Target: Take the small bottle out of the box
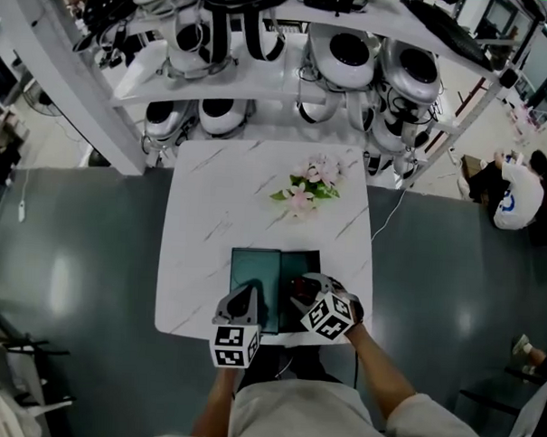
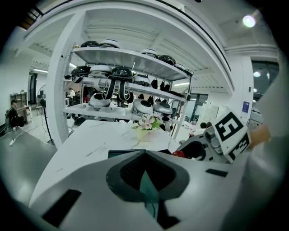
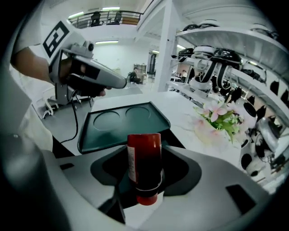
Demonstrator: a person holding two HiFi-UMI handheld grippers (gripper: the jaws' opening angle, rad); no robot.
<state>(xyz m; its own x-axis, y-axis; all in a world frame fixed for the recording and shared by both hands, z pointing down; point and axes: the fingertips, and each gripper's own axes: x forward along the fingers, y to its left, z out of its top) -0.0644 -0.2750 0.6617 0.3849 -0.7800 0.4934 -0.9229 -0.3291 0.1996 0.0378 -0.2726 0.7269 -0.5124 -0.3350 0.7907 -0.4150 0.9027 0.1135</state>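
The small red bottle (image 3: 144, 162) stands upright between the jaws of my right gripper (image 3: 144, 182), which is shut on it. It also shows as a red spot (image 1: 299, 286) over the open dark box (image 1: 303, 262) near the table's front edge. The box's dark green lid (image 1: 255, 274) lies open to the left, its inside showing two round recesses (image 3: 122, 122). My left gripper (image 1: 249, 298) is at the lid's near edge, and a thin teal edge of the lid (image 2: 149, 191) sits pinched between its jaws. My right gripper (image 2: 201, 149) is beside it.
A vase of pink flowers (image 1: 309, 185) stands on the white marble table (image 1: 210, 210) beyond the box. A white rack of helmet-like gear (image 1: 353, 58) rises behind the table. A person (image 1: 514, 195) sits on the floor at far right.
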